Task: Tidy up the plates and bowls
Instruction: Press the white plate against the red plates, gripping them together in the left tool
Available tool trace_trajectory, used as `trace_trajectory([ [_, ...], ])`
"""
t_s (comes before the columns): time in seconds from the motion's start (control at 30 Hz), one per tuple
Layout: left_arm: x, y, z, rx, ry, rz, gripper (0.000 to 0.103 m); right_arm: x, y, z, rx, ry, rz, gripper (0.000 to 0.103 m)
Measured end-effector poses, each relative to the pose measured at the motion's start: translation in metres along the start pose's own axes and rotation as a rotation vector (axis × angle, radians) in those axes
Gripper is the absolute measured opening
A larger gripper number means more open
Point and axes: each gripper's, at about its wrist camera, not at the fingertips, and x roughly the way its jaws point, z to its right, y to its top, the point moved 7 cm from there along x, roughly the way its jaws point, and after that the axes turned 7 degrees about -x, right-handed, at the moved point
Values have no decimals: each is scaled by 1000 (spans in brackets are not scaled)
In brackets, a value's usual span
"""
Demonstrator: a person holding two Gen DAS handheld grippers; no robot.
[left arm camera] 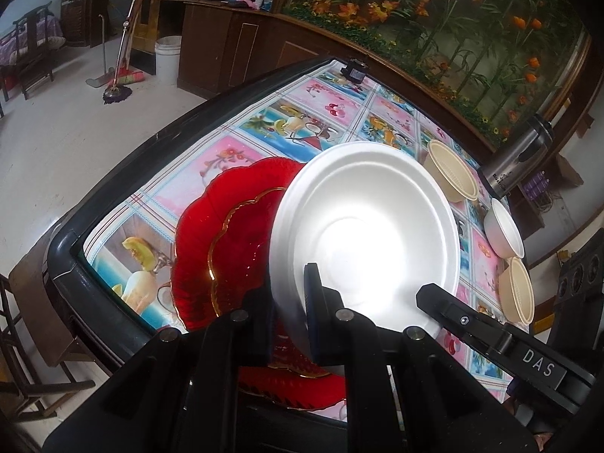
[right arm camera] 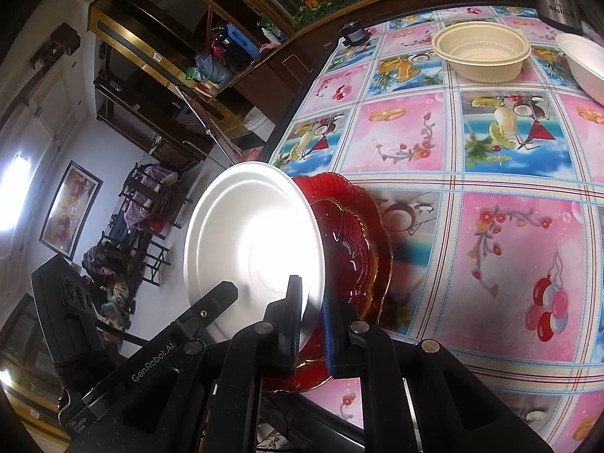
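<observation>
White foam plate point(left arm camera: 366, 226) sits low-centre in both wrist views, its near rim pinched by the closed left gripper point(left arm camera: 290, 302) and right gripper point(right arm camera: 311, 313), likely to keep it steady. It hovers tilted over the stacked red glass plates point(left arm camera: 222, 234), probably to be laid on them; the bowls point(left arm camera: 451, 171) wait at the upper right.

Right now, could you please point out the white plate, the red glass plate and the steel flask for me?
white plate point(left arm camera: 362, 226): left wrist view, on its bright central well.
red glass plate point(left arm camera: 234, 234): left wrist view, on its ribbed inner surface.
steel flask point(left arm camera: 517, 166): left wrist view, on its metal body.
</observation>
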Motion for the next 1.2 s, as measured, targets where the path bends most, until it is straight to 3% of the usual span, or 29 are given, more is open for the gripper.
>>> trace_trajectory([
  [1.2, -6, -5, -9, -11, 6, 1, 11, 3, -8, -4, -18, 21, -1, 9],
])
